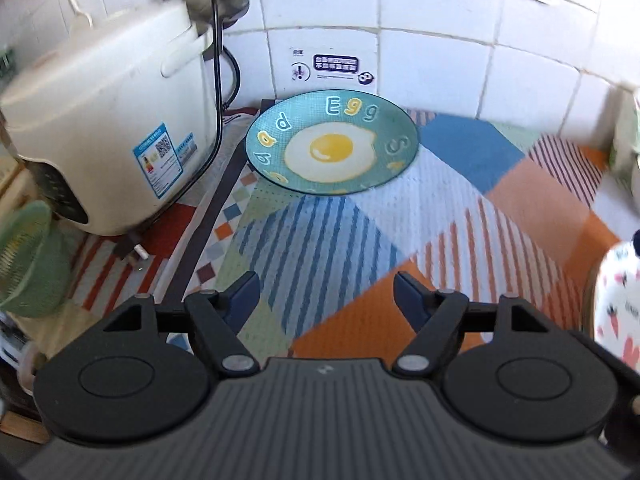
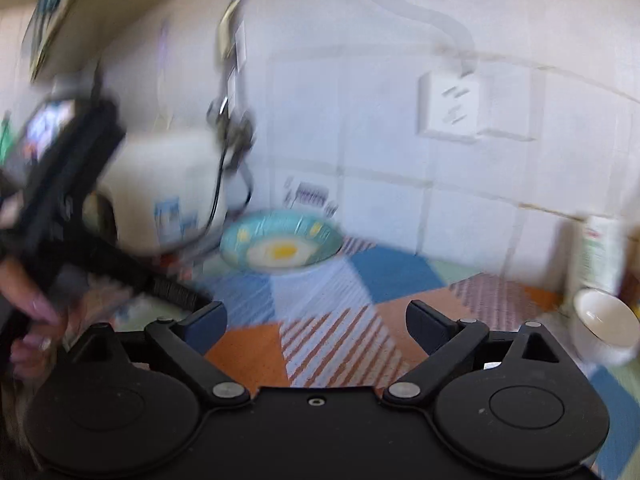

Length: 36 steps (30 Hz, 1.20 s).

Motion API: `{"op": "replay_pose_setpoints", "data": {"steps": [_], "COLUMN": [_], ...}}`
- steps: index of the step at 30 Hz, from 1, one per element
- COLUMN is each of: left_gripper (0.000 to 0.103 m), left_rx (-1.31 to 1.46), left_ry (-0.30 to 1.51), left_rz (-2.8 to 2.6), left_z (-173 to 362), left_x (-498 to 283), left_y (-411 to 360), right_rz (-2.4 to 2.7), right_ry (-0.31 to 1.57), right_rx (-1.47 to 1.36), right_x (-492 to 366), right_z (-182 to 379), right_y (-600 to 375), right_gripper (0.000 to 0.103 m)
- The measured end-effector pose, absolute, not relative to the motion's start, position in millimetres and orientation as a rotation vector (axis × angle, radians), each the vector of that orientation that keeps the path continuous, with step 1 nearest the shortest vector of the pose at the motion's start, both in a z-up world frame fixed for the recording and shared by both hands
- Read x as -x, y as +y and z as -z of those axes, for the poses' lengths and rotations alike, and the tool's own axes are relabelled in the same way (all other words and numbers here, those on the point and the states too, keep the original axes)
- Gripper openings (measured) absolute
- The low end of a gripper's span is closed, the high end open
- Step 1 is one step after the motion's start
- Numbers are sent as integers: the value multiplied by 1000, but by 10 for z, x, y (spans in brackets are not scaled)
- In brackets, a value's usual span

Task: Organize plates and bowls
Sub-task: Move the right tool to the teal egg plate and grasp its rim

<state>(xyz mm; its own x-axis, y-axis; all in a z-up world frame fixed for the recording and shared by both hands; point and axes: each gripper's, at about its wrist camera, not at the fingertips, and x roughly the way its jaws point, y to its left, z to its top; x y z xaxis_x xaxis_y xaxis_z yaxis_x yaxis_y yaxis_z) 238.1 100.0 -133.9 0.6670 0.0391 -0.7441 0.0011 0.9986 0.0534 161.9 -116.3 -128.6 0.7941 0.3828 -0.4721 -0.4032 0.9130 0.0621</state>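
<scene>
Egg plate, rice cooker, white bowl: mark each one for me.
egg plate (image 1: 331, 148), left wrist view, on the painted yolk at its centre.
rice cooker (image 1: 100, 120), left wrist view, on its white side wall above the blue label.
white bowl (image 2: 604, 320), right wrist view, on its inner wall.

The right wrist view is smeared throughout; the teal plate (image 2: 282, 243) loses its lettering there; the wall sticker (image 1: 328, 67) print is too small to read; the patterned bowl (image 1: 618, 304) is cut off at the frame edge.
</scene>
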Motion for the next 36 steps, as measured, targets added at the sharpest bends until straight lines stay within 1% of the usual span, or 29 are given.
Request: {"op": "replay_pose_setpoints", "data": {"steps": [1, 3, 4, 6, 8, 11, 15, 18, 19, 20, 22, 23, 24, 25, 26, 27, 28, 29, 30, 31, 33, 36], "left_gripper": [74, 78, 78, 78, 81, 81, 81, 79, 79, 79, 77, 70, 56, 49, 43, 43, 42, 38, 34, 31, 27, 25], "left_rx": [-66, -113, -110, -33, 27, 39, -88, -105, -102, -99, -79, -71, -64, -60, -48, -28, -19, -23, -33, -44, -32, 19], "left_ry": [828, 790, 773, 737, 728, 717, 706, 675, 658, 653, 676, 689, 707, 734, 755, 749, 754, 756, 749, 741, 736, 745], "left_rz": [-49, -92, -93, -33, -30, -36, -38, -80, -101, -103, -111, -113, -112, -99, -72, -57, -49, -48, -47, -52, -65, -65], "left_z": [1354, 1377, 1388, 1423, 1512, 1637, 1746, 1824, 1861, 1898, 1968, 1996, 2030, 2059, 2081, 2091, 2108, 2117, 2124, 2132, 2142, 2131], "left_x": [-2429, -2532, -2590, -2728, -2887, -3089, -3314, -3438, -3470, -3516, -3618, -3661, -3698, -3724, -3738, -3728, -3723, -3730, -3738, -3743, -3774, -3821], "left_y": [1018, 1037, 1071, 1207, 1356, 1507, 1532, 1551, 1546, 1533, 1526, 1527, 1522, 1512, 1508, 1508, 1504, 1498, 1490, 1484, 1503, 1584], "right_rz": [-430, -452, -455, -458, -484, -511, -504, -505, -504, -522, -533, -524, -511, -497, -483, -479, -484, -483, -449, -390, -399, -407], "right_ry": [494, 508, 524, 536, 577, 645, 728, 758, 788, 814, 871, 882, 881, 879, 882, 888, 898, 919, 937, 956, 954, 953], "right_rx": [0, -89, -118, -132, -162, -255, -307, -365, -407, -450, -513, -535, -548, -559, -568, -575, -583, -590, -575, -558, -572, -585], "right_x": [-1702, -1895, -1994, -2165, -2365, -2648, -2965, -3202, -3288, -3366, -3503, -3537, -3563, -3598, -3635, -3683, -3725, -3775, -3799, -3815, -3803, -3809], "right_z": [1302, 1342, 1367, 1413, 1472, 1604, 1765, 1811, 1830, 1856, 1900, 1918, 1934, 1950, 1968, 1986, 2010, 2038, 2052, 2057, 2066, 2081], "right_y": [-1153, -1131, -1102, -1020, -945, -930, -903, -911, -914, -913, -878, -862, -845, -831, -817, -804, -791, -789, -789, -796, -822, -851], "right_gripper": [98, 98, 98, 98, 99, 99, 99, 99, 96, 89, 85, 84, 83, 80, 74, 71, 61, 54, 41, 18, 18, 18]}}
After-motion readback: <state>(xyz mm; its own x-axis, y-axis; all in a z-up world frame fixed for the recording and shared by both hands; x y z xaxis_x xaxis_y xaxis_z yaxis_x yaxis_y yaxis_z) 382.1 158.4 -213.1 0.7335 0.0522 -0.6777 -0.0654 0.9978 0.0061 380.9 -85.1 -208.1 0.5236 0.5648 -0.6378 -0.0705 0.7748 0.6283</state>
